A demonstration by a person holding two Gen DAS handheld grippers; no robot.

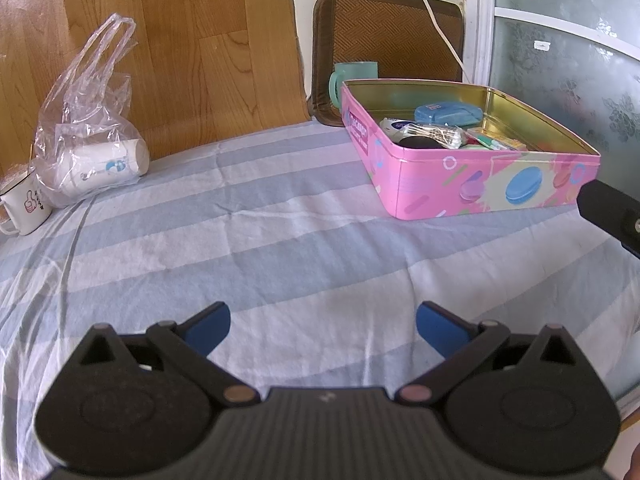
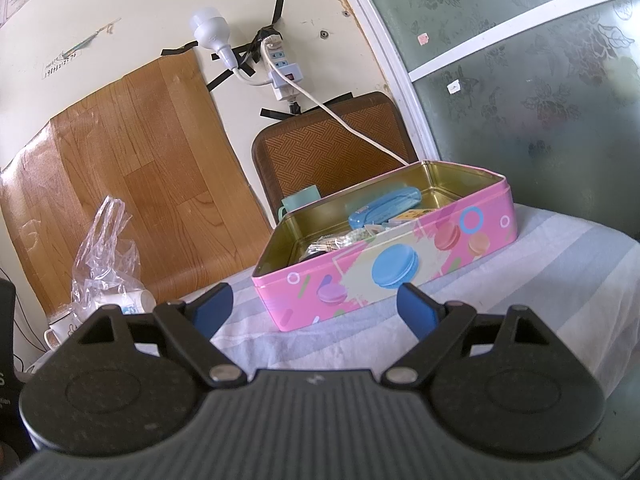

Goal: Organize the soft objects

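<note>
- The left gripper hovers low over the blue-and-white striped cloth, jaws spread wide with nothing between the blue pads
- The right gripper is also wide apart and holds nothing; its fingers frame the near wall of the pink tin
- The pink tin, lid off and printed with macarons, sits on the cloth toward the far right, just in front of a brown woven cushion leaning against the wall
- Inside the tin lie a blue plastic case, a clear pack of cotton swabs, a dark round item and some small colourful packets; which of these are soft cannot be told
- A green mug stands behind the tin's far left corner
- At the far left, well apart from the tin, a clear plastic bag holds a white roll lying on its side
- A white enamel mug with a thumbs-up print stands just beside the bag
- A white power strip with a bulb is taped to the wall above the cushion
</note>
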